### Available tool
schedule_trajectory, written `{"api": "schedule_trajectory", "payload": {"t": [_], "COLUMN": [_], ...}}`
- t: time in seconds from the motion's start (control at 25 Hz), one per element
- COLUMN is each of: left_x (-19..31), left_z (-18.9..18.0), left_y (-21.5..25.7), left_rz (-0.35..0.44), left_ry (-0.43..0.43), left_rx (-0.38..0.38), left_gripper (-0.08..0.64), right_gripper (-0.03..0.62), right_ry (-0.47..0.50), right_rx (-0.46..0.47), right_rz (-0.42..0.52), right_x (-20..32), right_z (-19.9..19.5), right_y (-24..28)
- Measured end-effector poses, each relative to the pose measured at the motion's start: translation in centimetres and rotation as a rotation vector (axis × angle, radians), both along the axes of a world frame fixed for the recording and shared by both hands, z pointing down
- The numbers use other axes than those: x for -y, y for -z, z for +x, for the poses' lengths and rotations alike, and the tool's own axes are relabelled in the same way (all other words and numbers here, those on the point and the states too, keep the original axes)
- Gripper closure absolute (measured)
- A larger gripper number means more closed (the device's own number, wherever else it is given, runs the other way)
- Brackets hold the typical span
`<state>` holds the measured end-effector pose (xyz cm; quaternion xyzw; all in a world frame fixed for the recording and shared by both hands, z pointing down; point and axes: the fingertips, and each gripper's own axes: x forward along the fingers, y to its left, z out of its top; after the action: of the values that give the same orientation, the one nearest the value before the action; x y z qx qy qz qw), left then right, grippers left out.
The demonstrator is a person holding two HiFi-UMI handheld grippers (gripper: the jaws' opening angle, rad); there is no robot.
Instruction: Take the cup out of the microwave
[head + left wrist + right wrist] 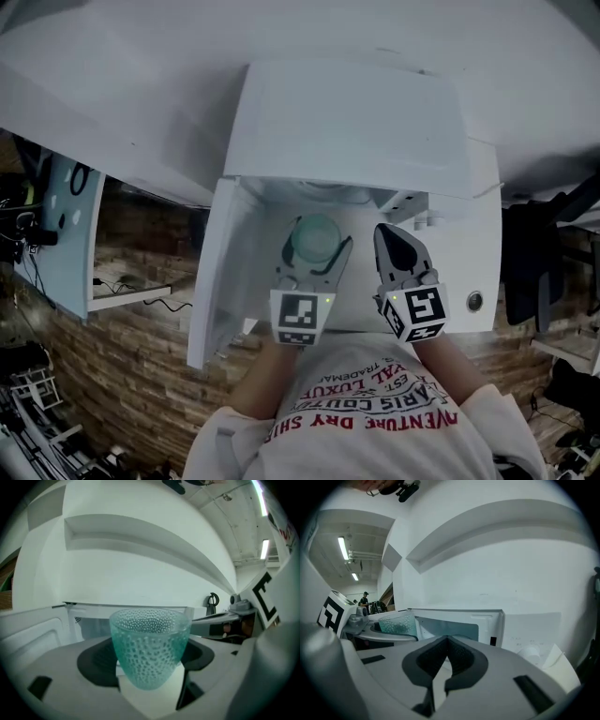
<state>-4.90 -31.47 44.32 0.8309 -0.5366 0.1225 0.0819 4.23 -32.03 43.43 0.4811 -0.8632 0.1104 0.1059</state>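
A teal dimpled glass cup (pixel 316 236) stands upright between the jaws of my left gripper (pixel 317 247), which is shut on it just in front of the open white microwave (pixel 347 122). The left gripper view shows the cup (pixel 150 644) close up, with the microwave cavity (pixel 93 620) behind it. Just to the right, my right gripper (pixel 389 236) is shut with nothing in it. In the right gripper view its jaws (pixel 446 641) meet, and the cup (pixel 397 624) shows at the left.
The microwave door (pixel 220 272) hangs open to the left. A control panel with a round knob (pixel 475 301) lies right of the cavity. Brick-pattern floor and cables lie below, and a shelf (pixel 127 291) stands at the left.
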Motion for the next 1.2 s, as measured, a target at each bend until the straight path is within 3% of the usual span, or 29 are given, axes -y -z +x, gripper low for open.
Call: {"api": "schedule_trajectory", "payload": {"t": [0.48,1.2], "left_x": [-2.6,-2.3], "left_z": [1.0,1.1], "left_y": [5.8,6.2], "left_rz": [0.083,0.087], "left_ry": [-0.004,-0.004], "left_rx": [0.002,-0.012], "left_gripper": [0.18,0.181], "right_gripper": [0.588,0.588], "right_ry": [0.019,-0.007], "right_rx": [0.002,0.009], "right_rz": [0.091,0.113], "right_x": [-2.0,-2.5], "right_z": [0.5,1.4], "right_y": [4.2,5.1]}}
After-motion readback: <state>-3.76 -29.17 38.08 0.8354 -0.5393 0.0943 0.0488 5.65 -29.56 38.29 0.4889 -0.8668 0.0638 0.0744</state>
